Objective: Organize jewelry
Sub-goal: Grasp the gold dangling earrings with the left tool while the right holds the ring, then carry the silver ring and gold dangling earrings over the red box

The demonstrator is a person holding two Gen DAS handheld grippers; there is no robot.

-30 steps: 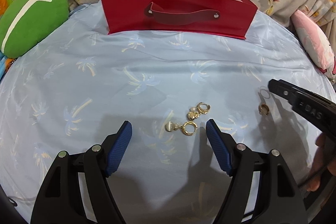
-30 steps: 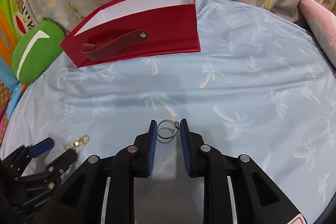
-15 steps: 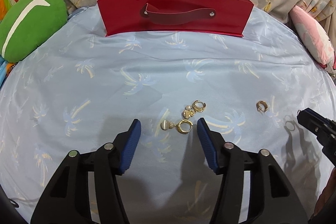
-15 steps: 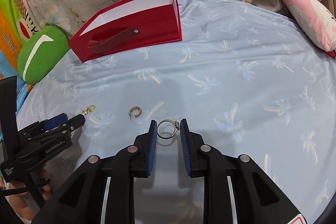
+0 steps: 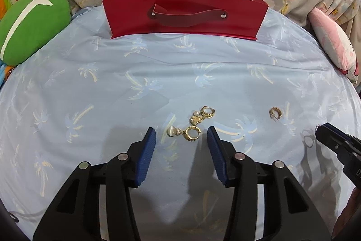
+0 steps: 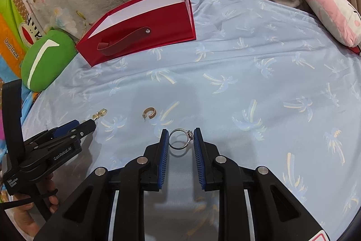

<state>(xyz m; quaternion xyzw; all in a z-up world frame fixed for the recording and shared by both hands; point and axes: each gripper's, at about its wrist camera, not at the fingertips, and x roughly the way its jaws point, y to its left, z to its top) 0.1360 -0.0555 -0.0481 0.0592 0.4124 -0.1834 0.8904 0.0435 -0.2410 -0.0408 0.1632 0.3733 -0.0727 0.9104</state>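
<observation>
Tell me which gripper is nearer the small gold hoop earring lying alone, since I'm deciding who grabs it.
Right. The right gripper, shut on the silver ring, sits just beside the gold hoop earring; the left gripper straddles the dangle earrings farther away.

Even, fairly bright indoor light; both fisheye views are sharp. Soft shadows fall beneath the black grippers. Edges bend, corners go black.

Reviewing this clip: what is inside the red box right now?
Only the red box and its white inner walls show in both views; no jewelry is visible inside. Its floor is hidden behind the front wall, so I cannot tell whether anything lies at the bottom.
</observation>
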